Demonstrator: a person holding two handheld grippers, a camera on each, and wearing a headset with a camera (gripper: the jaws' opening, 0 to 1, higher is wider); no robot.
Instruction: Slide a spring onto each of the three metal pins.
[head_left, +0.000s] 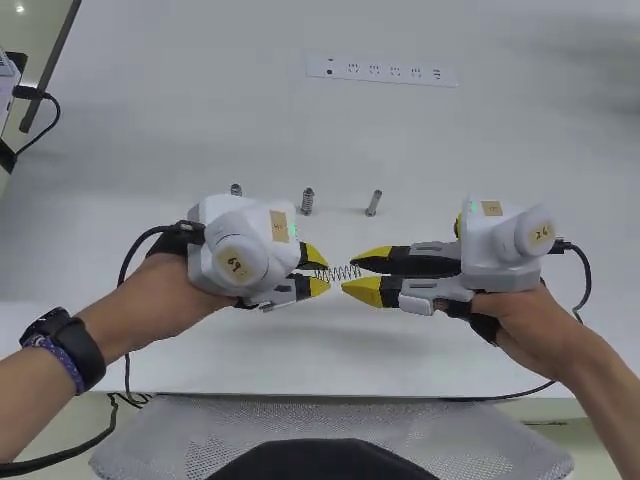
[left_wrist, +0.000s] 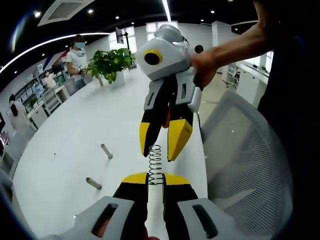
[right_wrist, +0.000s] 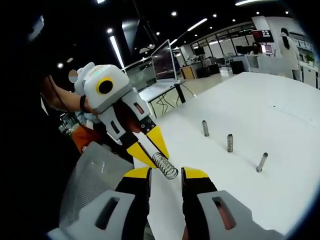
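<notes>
Spring (head_left: 339, 272) held level between our two grippers, above the white table (head_left: 150, 130). Our left gripper (head_left: 318, 272) is clamped on one end; our right gripper (head_left: 350, 276), at three o'clock, has its jaws apart on either side of the free end. Three metal pins (head_left: 308, 200) stand upright in a row at twelve o'clock, well apart from the grippers, a power strip (head_left: 380, 70) beyond them.

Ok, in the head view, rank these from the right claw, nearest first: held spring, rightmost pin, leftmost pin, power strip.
1. Spring, right at the right claw tips, held by the left claw.
2. Rightmost pin, just beyond, standing upright.
3. Leftmost pin, farther left, past the left claw.
4. Power strip, far back, top of view.
</notes>
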